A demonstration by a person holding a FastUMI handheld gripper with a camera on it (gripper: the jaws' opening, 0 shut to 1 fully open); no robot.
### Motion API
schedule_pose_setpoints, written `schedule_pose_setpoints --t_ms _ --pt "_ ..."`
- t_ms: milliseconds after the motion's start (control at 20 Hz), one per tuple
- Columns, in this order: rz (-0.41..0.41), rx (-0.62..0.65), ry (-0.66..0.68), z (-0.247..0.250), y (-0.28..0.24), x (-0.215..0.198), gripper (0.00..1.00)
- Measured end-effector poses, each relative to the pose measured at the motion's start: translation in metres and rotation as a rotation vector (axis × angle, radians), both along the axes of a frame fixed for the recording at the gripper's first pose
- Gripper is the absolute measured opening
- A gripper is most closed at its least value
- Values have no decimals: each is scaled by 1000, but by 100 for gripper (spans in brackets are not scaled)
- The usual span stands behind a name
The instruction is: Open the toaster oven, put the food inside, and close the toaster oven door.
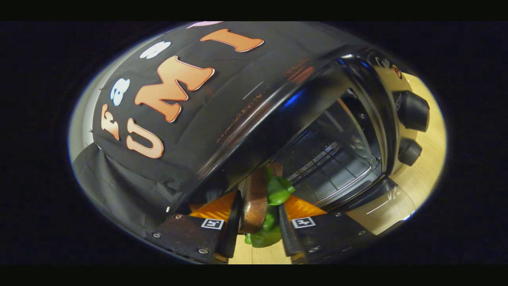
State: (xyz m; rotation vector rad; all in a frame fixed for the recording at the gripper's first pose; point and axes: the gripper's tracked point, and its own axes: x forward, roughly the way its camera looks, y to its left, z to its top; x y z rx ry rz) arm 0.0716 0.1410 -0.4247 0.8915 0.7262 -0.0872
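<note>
Gripper [260, 216] clamped on a sandwich [262, 198] before the open toaster oven [337, 131].
View rolled steeply; both fingers press the bread-and-lettuce sandwich, held just short of the oven's mouth, rack [329, 167] beyond, knobs [412, 111] beside the cavity.

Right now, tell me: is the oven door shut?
No. The oven stands open, its rack bare just beyond the sandwich clamped in the gripper.

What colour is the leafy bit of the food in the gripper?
Green, beside brown bread in the sandwich pinched by the gripper; clearest in the gripper view.
</note>
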Motion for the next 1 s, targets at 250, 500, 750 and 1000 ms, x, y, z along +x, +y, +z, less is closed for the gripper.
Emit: schedule_pose_setpoints --t_ms 250,500,750,1000 --pt "81 -90 19 10 -7 -14 82" --pt "177 -234 12 21 -26 -36 99" --pt "218 -268 15 30 -44 -55 99" --pt "320 -293 36 43 -41 -97 99"
